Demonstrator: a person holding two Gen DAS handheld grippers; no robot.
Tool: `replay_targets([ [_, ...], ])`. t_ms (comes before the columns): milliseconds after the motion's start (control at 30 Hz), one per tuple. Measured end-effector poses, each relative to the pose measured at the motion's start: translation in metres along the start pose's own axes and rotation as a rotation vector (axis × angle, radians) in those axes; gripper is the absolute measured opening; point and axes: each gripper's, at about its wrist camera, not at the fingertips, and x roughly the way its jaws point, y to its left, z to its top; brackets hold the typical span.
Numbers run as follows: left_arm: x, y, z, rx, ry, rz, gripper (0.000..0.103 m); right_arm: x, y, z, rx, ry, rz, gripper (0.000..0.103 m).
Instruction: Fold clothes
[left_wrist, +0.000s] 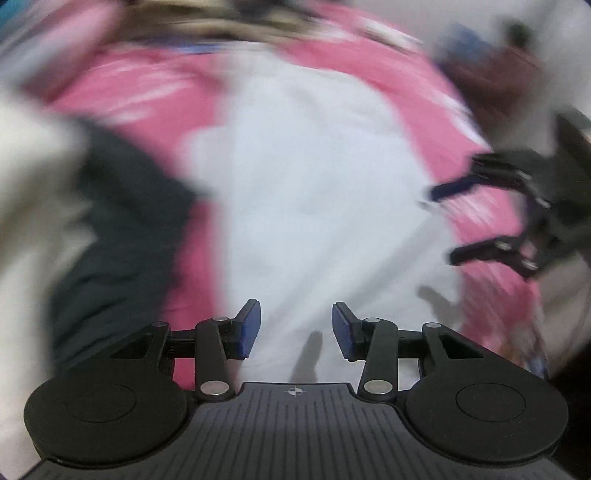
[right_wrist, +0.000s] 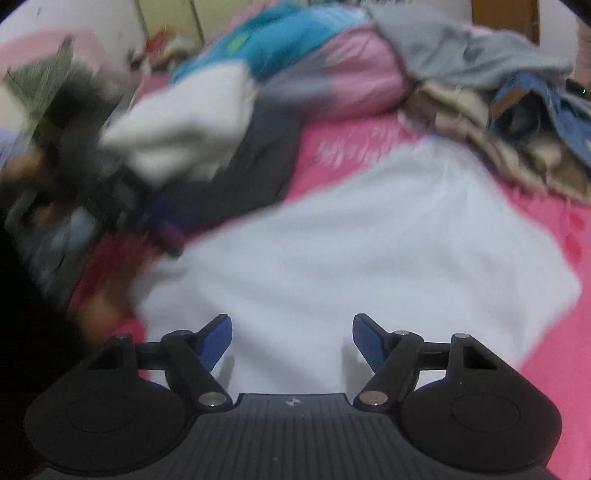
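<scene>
Blue-padded fingers (left_wrist: 248, 328) of the left gripper (left_wrist: 295, 328) filled the bottom of the left wrist view, jaws parted with nothing between them, hanging over a white garment (left_wrist: 314, 192). That garment lay spread flat on a pink bedsheet (left_wrist: 147, 107), running from the lower centre of the frame up toward the top. A dark garment (left_wrist: 118, 221) lay at the left, beside the white one. At the right edge of the same view the right gripper (left_wrist: 443, 225) showed sideways, blurred, its jaws wide apart and empty.

From the right wrist view, the right gripper (right_wrist: 292, 339) stood open above the white garment (right_wrist: 369, 251), which filled the centre. A heap of unfolded clothes (right_wrist: 491, 110) sat at the upper right, and a white and dark pile (right_wrist: 207, 125) at the upper left, heavily blurred.
</scene>
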Motion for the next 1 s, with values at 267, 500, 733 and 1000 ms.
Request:
replay_targets([
  [267,0.05,-0.077,0.006,0.465,0.003,-0.204,0.043,-0.033,0.008,-0.06,0.237,0.073,-0.09,0.073],
  [500,0.092,-0.102,-0.004,0.613,-0.072,-0.2,0.043,-0.046,-0.005,-0.062,0.329,0.003,-0.236,0.073],
  [733,0.089,-0.103,-0.031,0.777,-0.094,-0.13,0.008,-0.039,-0.061,-0.044,0.49,-0.121,-0.284,0.074],
  [1000,0.075,-0.1,-0.025,0.727,-0.073,-0.189,0.006,0.01,-0.143,-0.041,0.861,-0.181,-0.082,0.031],
])
